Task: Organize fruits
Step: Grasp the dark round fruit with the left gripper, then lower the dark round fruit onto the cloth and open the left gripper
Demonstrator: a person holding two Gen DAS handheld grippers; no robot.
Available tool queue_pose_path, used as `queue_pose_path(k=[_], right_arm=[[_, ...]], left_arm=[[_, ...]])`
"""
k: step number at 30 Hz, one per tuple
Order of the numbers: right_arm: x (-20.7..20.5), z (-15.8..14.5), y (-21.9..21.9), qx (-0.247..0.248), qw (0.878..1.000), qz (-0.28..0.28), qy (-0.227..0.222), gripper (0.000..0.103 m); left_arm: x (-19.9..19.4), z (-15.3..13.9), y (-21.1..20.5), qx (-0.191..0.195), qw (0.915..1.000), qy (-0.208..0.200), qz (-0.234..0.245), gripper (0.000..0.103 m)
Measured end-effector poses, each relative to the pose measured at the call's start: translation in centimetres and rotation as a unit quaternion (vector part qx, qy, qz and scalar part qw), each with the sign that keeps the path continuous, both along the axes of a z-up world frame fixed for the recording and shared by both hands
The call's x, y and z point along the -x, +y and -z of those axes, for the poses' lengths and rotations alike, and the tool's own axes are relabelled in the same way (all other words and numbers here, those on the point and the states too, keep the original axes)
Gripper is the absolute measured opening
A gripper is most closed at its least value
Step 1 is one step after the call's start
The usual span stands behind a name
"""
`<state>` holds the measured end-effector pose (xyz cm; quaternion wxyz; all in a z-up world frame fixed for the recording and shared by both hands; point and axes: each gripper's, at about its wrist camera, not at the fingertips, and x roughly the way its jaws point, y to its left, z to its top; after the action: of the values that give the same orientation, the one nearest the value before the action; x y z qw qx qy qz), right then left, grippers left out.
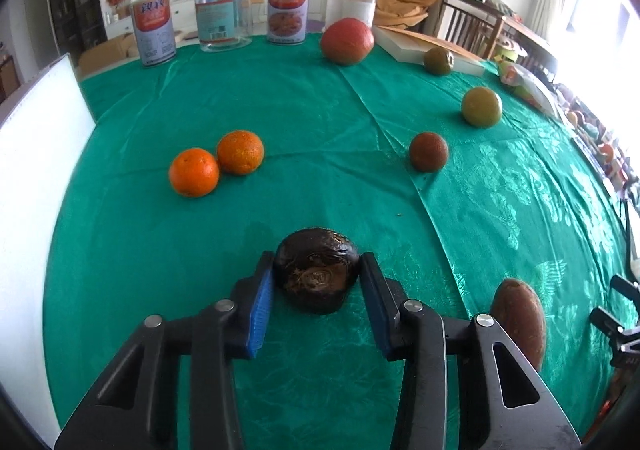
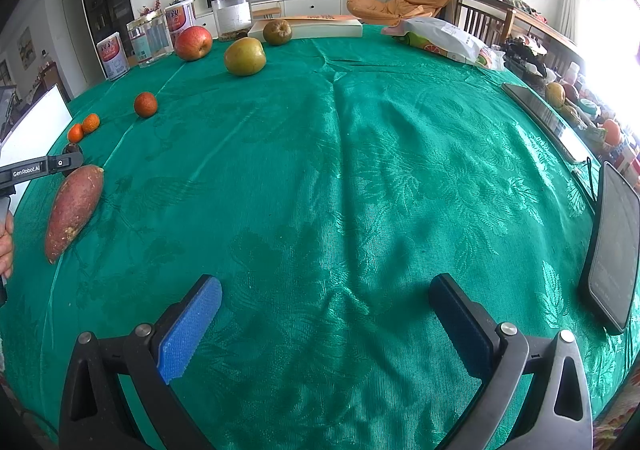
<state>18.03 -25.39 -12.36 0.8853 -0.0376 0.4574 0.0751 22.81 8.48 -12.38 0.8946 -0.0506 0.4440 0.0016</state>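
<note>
- The left gripper brackets a dark brown fruit at lower centre of the left wrist view; the blue pads sit at its flanks, the left one touching, though whether the right one presses it cannot be told
- From the right wrist view only a dark sliver of that fruit shows at the left edge, behind the left gripper's black arm
- A sweet potato is half hidden behind the right finger at lower right of the left wrist view; the right wrist view shows it whole, lying on the green tablecloth
- The right gripper hangs over bare cloth at bottom centre, fingers spread wide and holding nothing
- Two oranges touch each other at centre left; a reddish-brown fruit sits right of centre, a green-yellow fruit beyond it
- A red apple and a dark green fruit stand near the far edge, the latter just before a flat white box
- Along the top, two labelled tins flank a clear jar; its contents are hard to make out
- A second clear jar in the right wrist view holds a thin dark layer at its bottom
- A printed bag lies at upper right, and a dark tablet is cut off at the right edge
</note>
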Motion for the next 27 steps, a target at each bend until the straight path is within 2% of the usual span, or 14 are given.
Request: queue_pose_path(k=[8,14,16,17,18,20,21,27], right_arm=[[0.0,0.0,0.0,0.001,1.000,0.000,0.000,0.103],[0.0,0.0,0.0,0.001,1.000,0.002,0.000,0.103],[0.0,0.0,-0.1,-0.002,1.000,0.003,-0.001,0.103],[0.0,0.0,-0.1,-0.003,1.000,0.003,-0.001,0.103],[0.0,0.0,-0.1,-0.003,1.000,0.002,-0.001,0.103],[0.0,0.0,-0.1,-0.001,1.000,0.002,-0.001,0.103],[0.0,0.0,-0.1,0.000,1.000,0.002,0.000,0.103],[-0.1,0.1,0.0,0.002,1.000,0.002,0.000,0.103]], left_arm=[[6.5,-1.6,2.1,-0.003,0.9998,0.015,0.014,0.043],[8.9,0.2,2.6,-0.009,0.9996,0.027,0.004,0.044],[9.1,0.2,2.5,-0.014,0.9998,0.013,-0.003,0.046],[9.0,0.4,2.3,-0.018,0.9997,0.013,-0.004,0.058],[8.9,0.5,2.2,-0.022,0.9997,0.011,-0.004,0.075],[8.8,1.0,1.9,-0.034,0.9993,0.010,-0.007,0.088],[8.9,1.2,1.7,-0.045,0.9990,0.005,-0.006,0.090],[8.7,1.3,2.0,-0.042,0.9989,0.012,-0.014,0.099]])
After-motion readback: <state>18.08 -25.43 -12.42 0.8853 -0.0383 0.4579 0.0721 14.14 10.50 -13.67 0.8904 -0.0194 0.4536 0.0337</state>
